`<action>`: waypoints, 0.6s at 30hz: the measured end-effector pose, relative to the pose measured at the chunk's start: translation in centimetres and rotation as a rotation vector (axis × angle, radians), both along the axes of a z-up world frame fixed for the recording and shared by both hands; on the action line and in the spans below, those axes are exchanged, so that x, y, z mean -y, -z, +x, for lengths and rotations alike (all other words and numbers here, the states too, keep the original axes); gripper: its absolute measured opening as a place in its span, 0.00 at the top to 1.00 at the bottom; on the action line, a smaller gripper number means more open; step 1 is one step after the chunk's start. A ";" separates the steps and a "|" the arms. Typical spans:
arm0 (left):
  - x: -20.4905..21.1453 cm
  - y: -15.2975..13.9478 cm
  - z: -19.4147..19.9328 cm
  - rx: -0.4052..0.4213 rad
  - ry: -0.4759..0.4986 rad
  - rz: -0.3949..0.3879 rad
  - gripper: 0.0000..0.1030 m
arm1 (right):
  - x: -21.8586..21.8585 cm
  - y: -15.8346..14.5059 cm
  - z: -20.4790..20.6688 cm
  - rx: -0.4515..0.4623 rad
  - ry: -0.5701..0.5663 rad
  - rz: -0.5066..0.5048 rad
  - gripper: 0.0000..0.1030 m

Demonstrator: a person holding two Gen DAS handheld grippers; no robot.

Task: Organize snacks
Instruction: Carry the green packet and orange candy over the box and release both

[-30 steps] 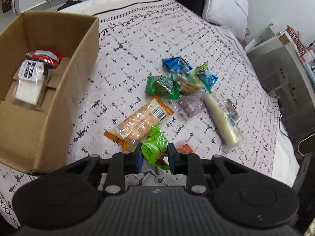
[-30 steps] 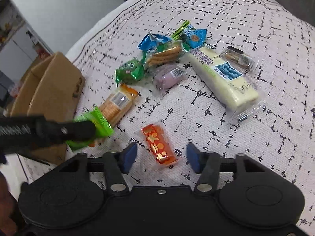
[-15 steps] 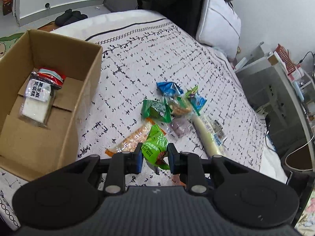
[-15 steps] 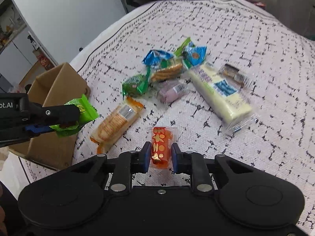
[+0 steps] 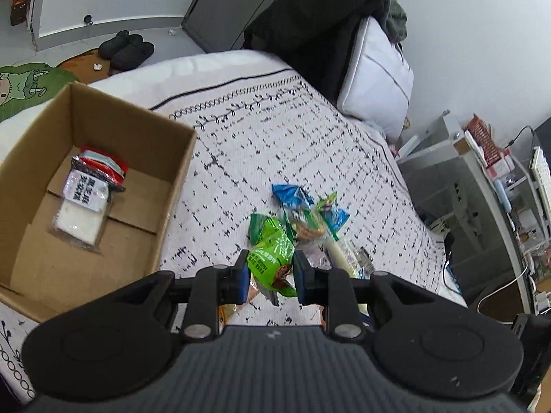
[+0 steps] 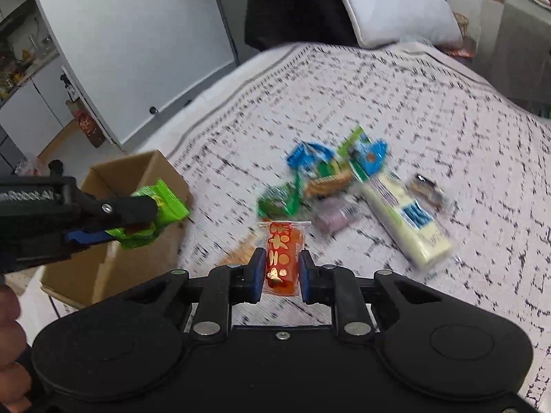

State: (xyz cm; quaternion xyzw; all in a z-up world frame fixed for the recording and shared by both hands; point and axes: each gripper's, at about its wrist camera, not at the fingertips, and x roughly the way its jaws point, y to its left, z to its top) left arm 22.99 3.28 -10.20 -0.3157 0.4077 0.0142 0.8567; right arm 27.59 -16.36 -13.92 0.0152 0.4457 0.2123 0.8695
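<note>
Both my grippers carry a snack above the bed.

Left wrist: my left gripper (image 5: 269, 273) has its fingers clamped on a green snack packet (image 5: 272, 258), right of the cardboard box (image 5: 172, 186).
Right wrist: my right gripper (image 6: 282, 275) has its fingers clamped on an orange snack packet (image 6: 284, 254), above the patterned bedspread (image 6: 430, 110).

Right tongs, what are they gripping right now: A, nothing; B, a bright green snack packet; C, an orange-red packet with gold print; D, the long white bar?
C: the right tongs are shut on the orange-red packet, lifted off the bedspread.
</note>
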 end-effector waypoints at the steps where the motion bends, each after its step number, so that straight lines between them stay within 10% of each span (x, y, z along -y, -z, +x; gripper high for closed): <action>1: -0.4 -0.2 0.0 0.005 -0.005 -0.005 0.76 | -0.2 -0.4 0.1 -0.002 0.002 0.019 0.81; 18: -8.5 -0.9 -0.3 0.041 -0.158 -0.118 0.76 | -6.9 -4.0 0.3 0.028 -0.044 0.117 0.81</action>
